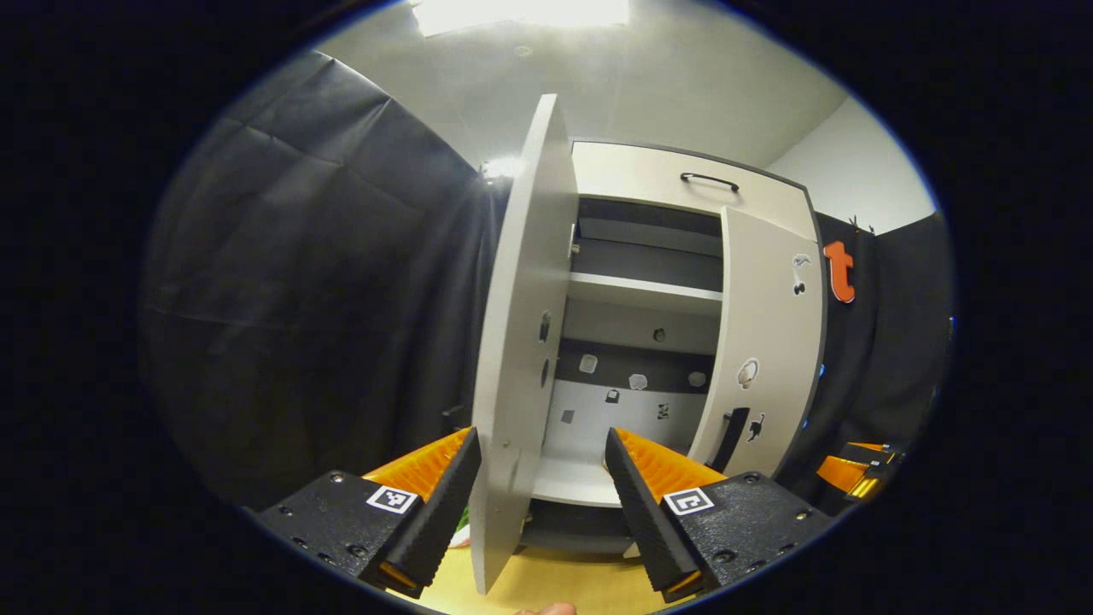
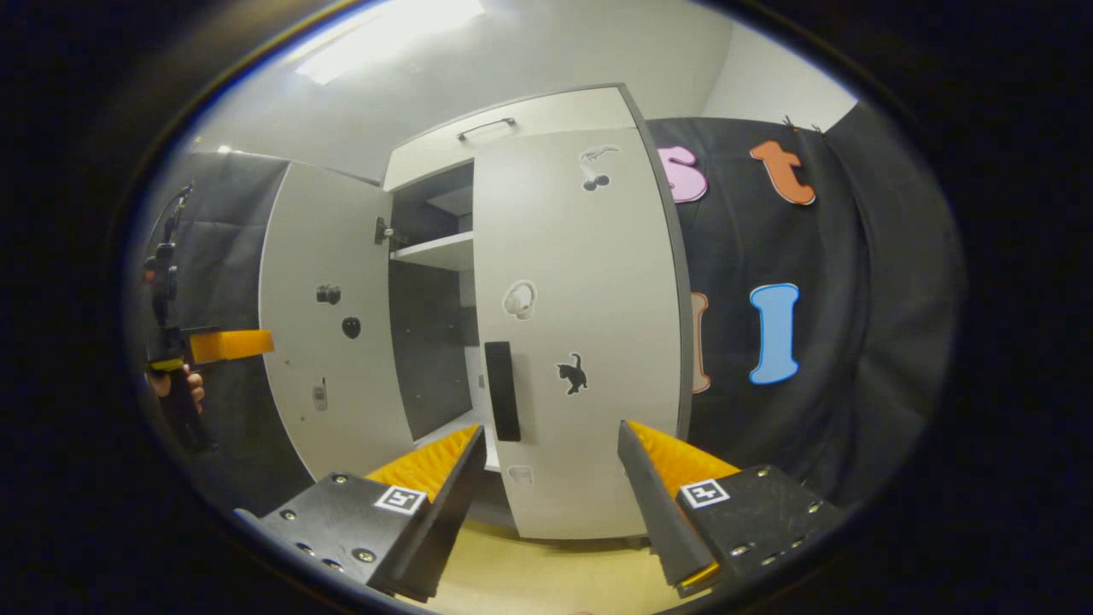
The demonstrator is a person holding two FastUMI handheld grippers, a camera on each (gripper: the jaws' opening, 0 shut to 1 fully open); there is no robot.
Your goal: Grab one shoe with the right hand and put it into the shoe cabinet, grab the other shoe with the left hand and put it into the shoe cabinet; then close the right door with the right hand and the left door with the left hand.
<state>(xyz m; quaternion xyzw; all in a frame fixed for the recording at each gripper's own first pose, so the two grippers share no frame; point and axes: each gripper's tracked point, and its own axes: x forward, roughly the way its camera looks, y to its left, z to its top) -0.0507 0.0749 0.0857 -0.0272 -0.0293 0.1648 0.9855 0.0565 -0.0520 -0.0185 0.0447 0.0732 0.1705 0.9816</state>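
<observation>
Left gripper view — pale wooden floor (image 1: 546, 581), black cloth wall (image 1: 299, 282)

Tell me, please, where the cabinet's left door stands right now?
The left door stands open, edge-on between the left gripper's fingers in the left gripper view, left of the cabinet's shelf.

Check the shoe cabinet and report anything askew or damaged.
Nothing looks damaged or askew. The shoe cabinet simply has its left door swung wide open, while the right door is nearly shut.
</observation>
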